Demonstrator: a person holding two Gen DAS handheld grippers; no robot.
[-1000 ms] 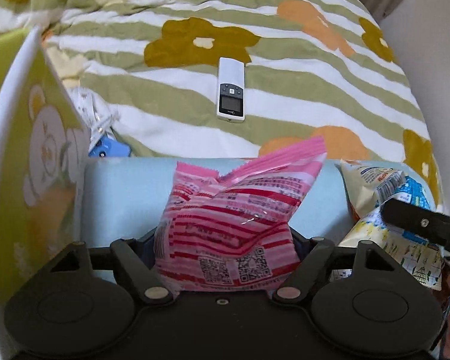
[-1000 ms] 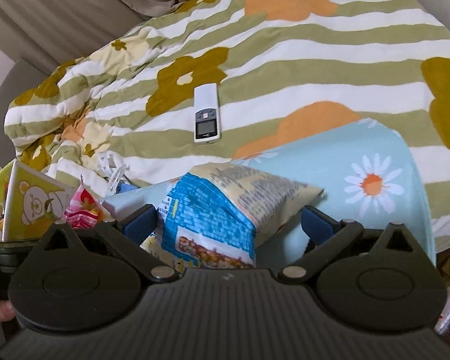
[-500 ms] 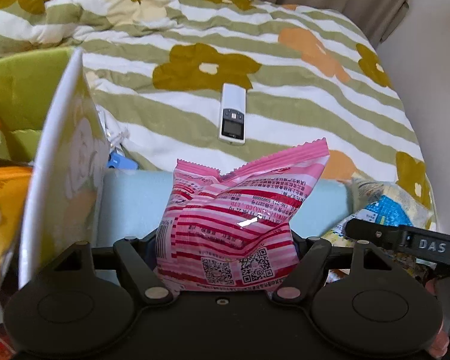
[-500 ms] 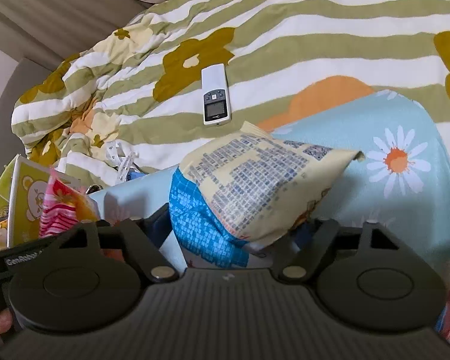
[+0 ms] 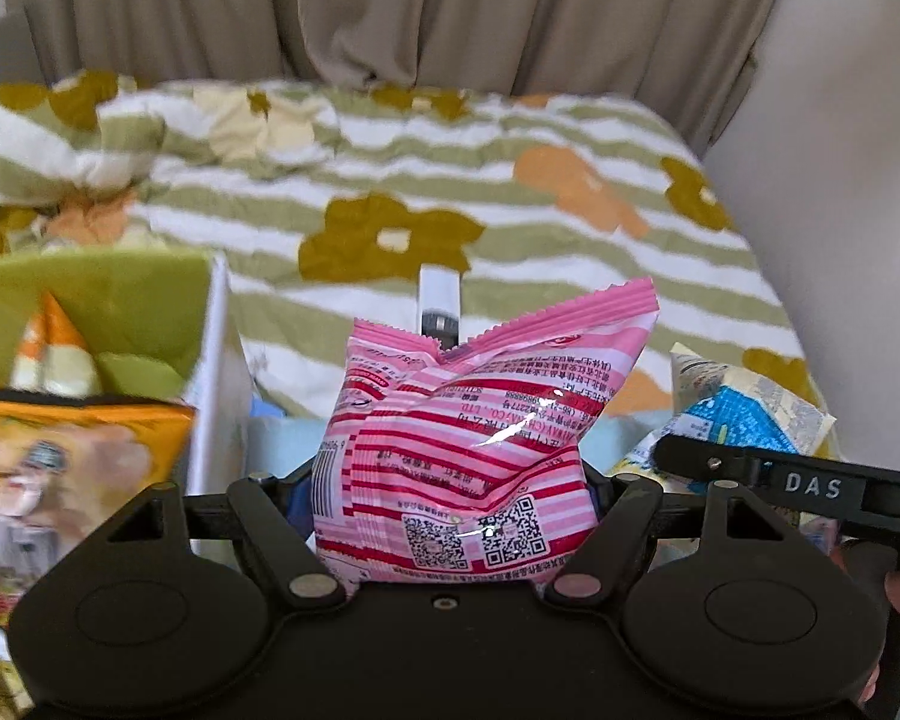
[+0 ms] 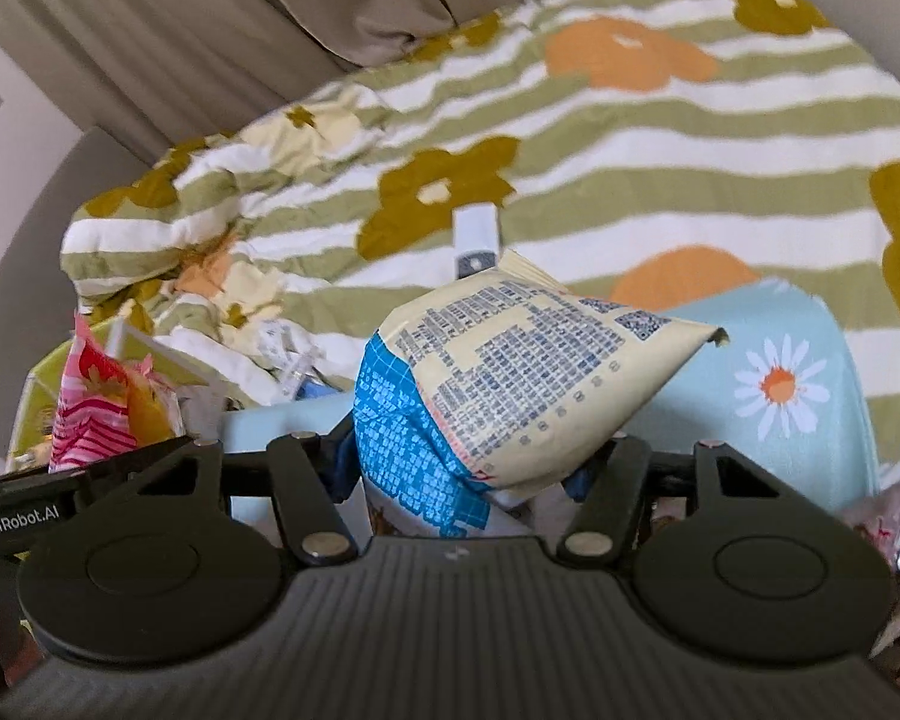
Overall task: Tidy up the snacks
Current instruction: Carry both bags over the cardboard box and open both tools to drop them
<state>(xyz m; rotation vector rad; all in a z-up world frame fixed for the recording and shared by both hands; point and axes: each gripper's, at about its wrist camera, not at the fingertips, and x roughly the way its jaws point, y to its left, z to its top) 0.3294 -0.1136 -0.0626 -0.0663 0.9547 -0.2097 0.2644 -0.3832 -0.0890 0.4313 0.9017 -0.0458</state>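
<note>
Clamping a pink-striped crinkly snack packet (image 5: 462,450), the left claw (image 5: 450,498) holds firm; the right claw (image 6: 459,468), just closing, grips a cream-and-blue snack bag (image 6: 510,384).

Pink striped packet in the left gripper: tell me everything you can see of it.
The pink striped packet is a puffy glossy foil pouch with red and pink bands, small print, two QR codes and a barcode. Its crimped zigzag top seal points up, slightly skewed. The left gripper clamps its lower sides, holding it clear of the bed.
</note>
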